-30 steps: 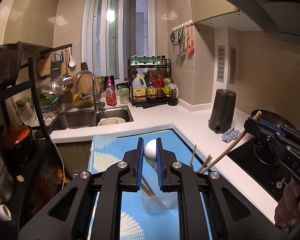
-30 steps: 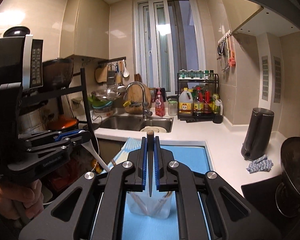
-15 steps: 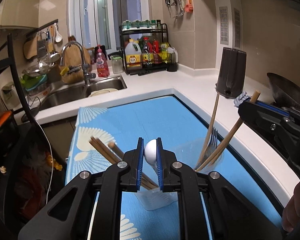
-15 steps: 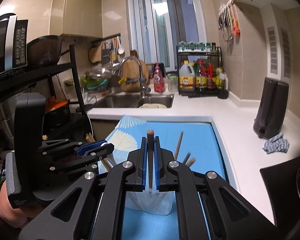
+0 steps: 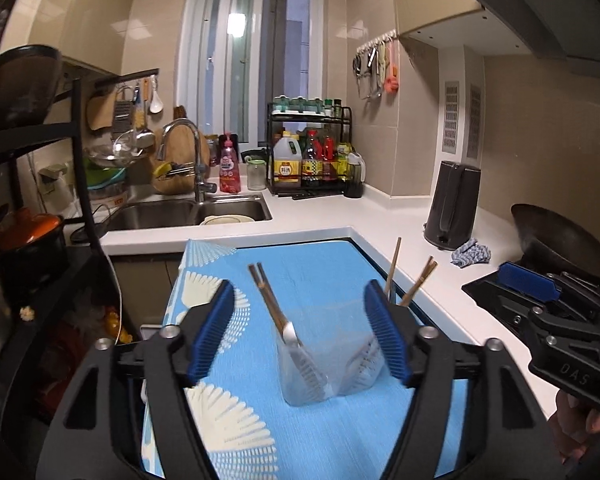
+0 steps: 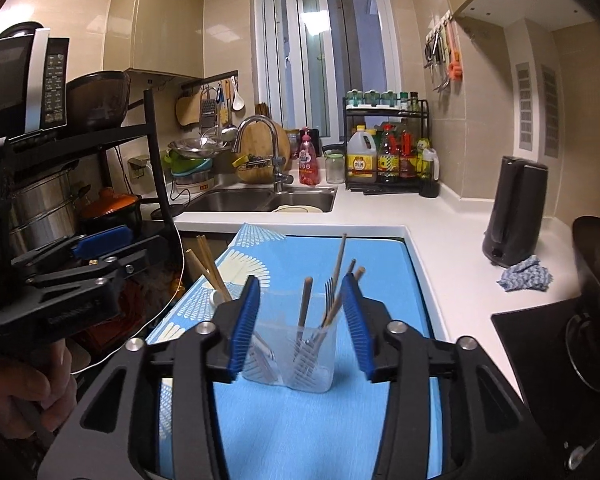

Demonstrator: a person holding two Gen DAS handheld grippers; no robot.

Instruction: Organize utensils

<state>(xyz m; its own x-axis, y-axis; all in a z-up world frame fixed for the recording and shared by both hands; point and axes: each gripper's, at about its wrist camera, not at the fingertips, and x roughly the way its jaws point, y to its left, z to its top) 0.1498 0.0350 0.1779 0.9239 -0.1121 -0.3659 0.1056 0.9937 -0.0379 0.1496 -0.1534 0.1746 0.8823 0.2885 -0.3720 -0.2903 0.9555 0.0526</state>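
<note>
From the left wrist, left tool (image 5: 300, 334) just sprung wide and empty, white spoon (image 5: 290, 334) dropped beside chopsticks (image 5: 266, 296) in clear holder (image 5: 320, 376) mid-surface; from the right wrist, right tool (image 6: 302, 322) just parted, empty, wooden-handled utensil (image 6: 305, 304) and fork (image 6: 329, 294) standing in the holder, sorting seemingly nearly done.

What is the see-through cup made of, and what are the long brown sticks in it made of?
The see-through cup looks like clear plastic: you can see the utensils and the blue mat through its walls, and it has thin molded ribs. It could be glass, but that seems less likely. The long brown sticks look like wood or bamboo chopsticks: plain matte brown, no shine.
</note>
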